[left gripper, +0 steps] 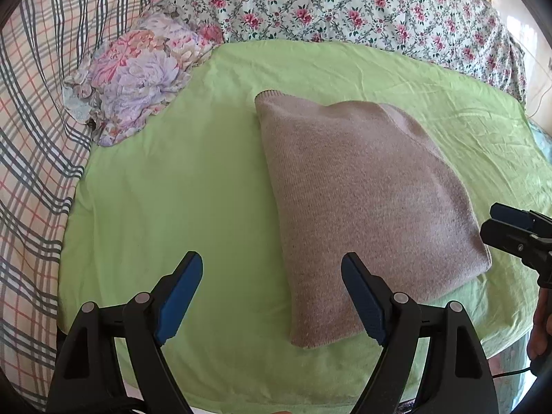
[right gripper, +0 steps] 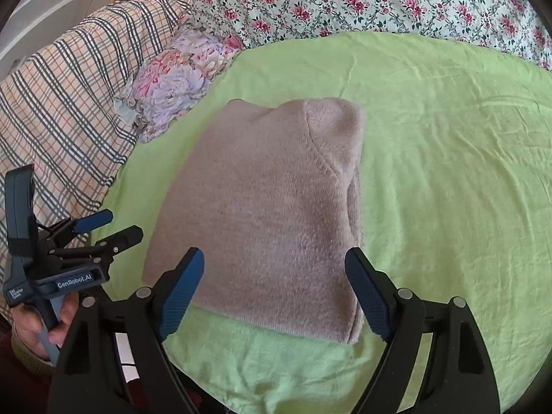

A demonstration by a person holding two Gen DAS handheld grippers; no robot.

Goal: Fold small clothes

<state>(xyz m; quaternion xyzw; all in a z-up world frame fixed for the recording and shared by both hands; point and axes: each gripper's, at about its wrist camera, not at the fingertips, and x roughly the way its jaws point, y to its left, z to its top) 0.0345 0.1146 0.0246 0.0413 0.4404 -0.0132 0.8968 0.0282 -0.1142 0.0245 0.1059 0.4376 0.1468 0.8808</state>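
Note:
A folded taupe knit sweater (left gripper: 362, 189) (right gripper: 269, 200) lies as a thick rectangle on a light green sheet (left gripper: 172, 189) (right gripper: 448, 189). My left gripper (left gripper: 272, 257) (right gripper: 122, 224) hovers open off the sweater's near left corner, and nothing is between its blue pads. Over the sweater's near edge my right gripper (right gripper: 274, 252) (left gripper: 490, 217) hangs with jaws wide apart, and the pads do not press the fabric. A hand (right gripper: 31, 327) holds the left gripper's handle.
A crumpled pastel floral cloth (left gripper: 138, 79) (right gripper: 179, 79) lies at the sheet's far left corner. A plaid blanket (left gripper: 34, 120) (right gripper: 69, 103) borders the left side. A rose-print quilt (left gripper: 345, 7) (right gripper: 379, 0) runs along the back. The sheet's front edge is close below the grippers.

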